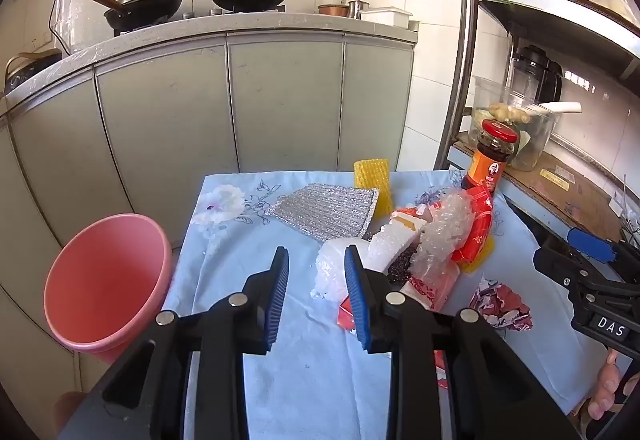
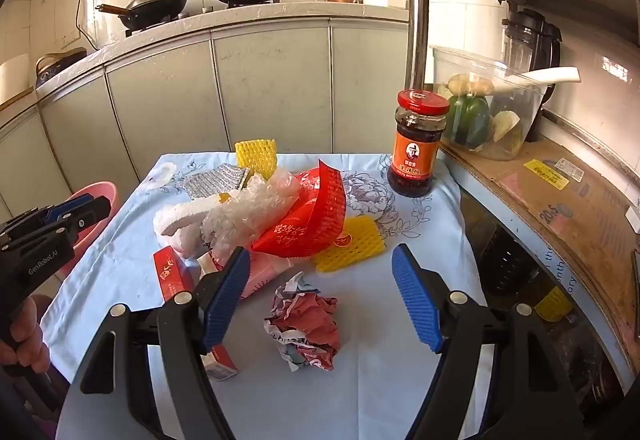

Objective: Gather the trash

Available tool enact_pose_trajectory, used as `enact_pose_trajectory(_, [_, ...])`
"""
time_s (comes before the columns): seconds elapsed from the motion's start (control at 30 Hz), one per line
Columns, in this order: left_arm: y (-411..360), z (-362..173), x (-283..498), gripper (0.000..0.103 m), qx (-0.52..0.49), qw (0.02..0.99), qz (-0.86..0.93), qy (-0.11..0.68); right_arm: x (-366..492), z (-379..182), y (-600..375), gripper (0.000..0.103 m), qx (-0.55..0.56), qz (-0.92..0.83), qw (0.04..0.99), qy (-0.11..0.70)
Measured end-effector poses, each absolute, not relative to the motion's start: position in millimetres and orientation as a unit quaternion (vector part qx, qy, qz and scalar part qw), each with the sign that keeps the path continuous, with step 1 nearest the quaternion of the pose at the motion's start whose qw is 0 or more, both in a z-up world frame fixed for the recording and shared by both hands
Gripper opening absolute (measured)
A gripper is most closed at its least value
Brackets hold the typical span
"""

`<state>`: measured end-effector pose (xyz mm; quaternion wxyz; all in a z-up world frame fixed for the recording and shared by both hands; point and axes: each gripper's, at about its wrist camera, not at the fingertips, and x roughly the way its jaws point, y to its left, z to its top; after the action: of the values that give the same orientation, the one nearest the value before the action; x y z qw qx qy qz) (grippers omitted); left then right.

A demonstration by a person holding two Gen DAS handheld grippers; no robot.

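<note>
A heap of trash lies on the light blue floral tablecloth (image 1: 304, 368): bubble wrap (image 1: 440, 236), white foam (image 1: 340, 272), a red wrapper (image 2: 312, 216), yellow foam nets (image 2: 348, 244), a silver foil pad (image 1: 328, 208), a red carton (image 2: 172, 272). A crumpled red-and-white paper ball (image 2: 306, 324) lies in front of the heap. A pink bin (image 1: 104, 280) stands left of the table. My left gripper (image 1: 316, 280) is open and empty, just left of the heap. My right gripper (image 2: 320, 296) is open wide, its fingers on either side of the paper ball, slightly above it.
A chili sauce jar (image 2: 416, 144) with a red lid stands at the table's far right corner. A metal shelf (image 2: 560, 192) with a clear vegetable container (image 2: 488, 112) is on the right. Grey kitchen cabinets (image 1: 240, 100) with woks on top stand behind.
</note>
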<state>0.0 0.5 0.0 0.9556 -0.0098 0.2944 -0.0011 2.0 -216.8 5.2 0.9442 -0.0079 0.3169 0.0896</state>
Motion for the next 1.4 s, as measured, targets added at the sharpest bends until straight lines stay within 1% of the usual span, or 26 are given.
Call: enact_pose_trajectory(1.4, [7,5,-2,0.029,-0.012,0.957,0.003,0.290,3,0,-209,0.074,-0.009,0.092,0.945,0.314])
